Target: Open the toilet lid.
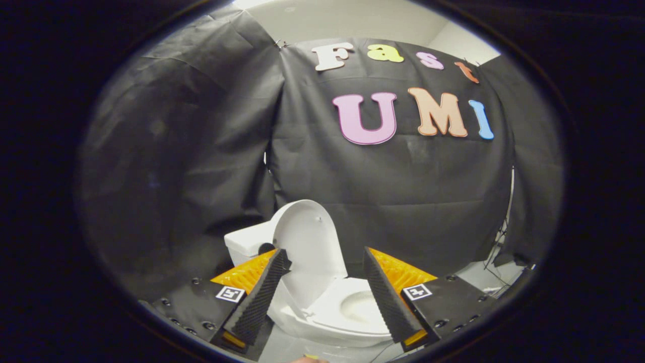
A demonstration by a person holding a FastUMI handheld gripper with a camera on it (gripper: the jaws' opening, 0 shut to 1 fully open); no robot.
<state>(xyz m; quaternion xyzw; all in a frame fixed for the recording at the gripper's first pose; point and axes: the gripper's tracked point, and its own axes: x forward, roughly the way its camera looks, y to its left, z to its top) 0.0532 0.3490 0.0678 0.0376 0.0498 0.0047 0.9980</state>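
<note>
A booth walled with draped black cloth [403, 191] is seen, with a pale ceiling [352, 20] above it. Against the cloth, a small white ceramic toilet [327, 312] is set on a pale floor [484, 277]. Its rounded white lid [310, 242] is raised upright, leaning back toward the white tank [247, 242], and the seat and bowl [360, 307] are left uncovered. The claw [326, 259] is held with its two ridged fingers [259, 297] spread wide apart, nothing gripped; the lid and bowl are seen between and just beyond them. A small square black-and-white marker [230, 294] is fixed on each finger mount; no readable writing is carried.
</note>
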